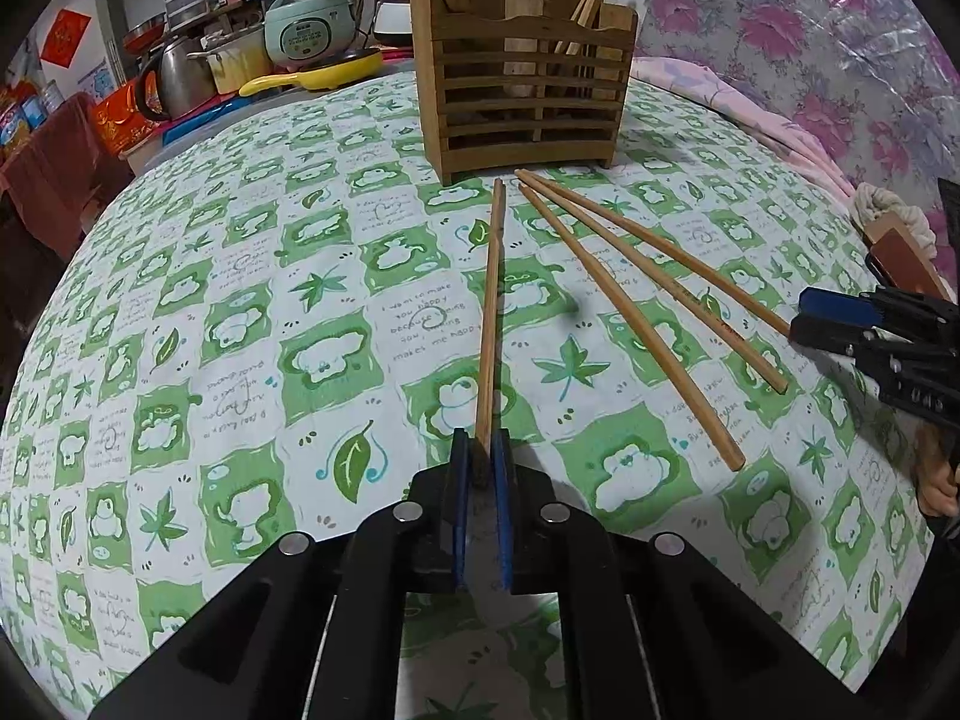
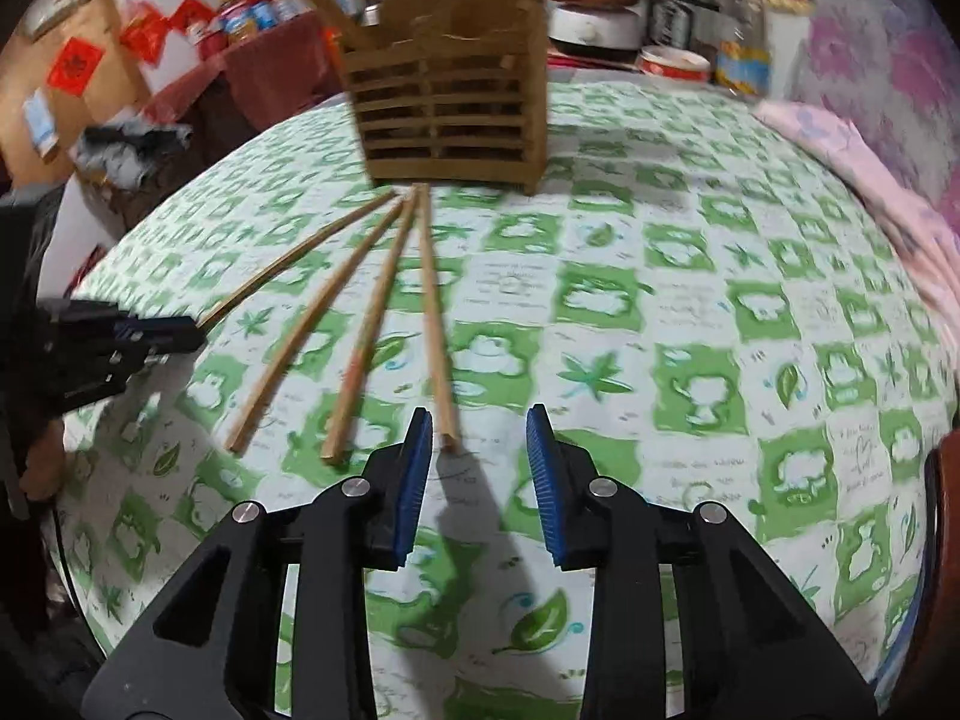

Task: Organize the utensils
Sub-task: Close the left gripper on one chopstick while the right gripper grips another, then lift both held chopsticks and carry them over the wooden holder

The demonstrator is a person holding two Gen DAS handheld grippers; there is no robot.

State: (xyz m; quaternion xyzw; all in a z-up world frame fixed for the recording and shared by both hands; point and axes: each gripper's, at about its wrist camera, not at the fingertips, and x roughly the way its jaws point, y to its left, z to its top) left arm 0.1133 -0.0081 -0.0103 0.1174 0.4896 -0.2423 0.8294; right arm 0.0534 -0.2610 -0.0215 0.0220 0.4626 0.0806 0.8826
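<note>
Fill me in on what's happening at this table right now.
A person is sorting chopsticks with a claw in each hand. The left claw is shut on the near end of one chopstick, which points toward the wooden holder. Three other chopsticks lie loose on the green patterned cloth. The right claw is open at the rightmost chopstick's near end, not yet gripping.

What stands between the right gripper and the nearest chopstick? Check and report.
Nothing visible. The right gripper is open, and the end of the nearest chopstick lies on bare tablecloth just ahead of its fingers, close to the left one. The other chopsticks lie off to the left.
</note>
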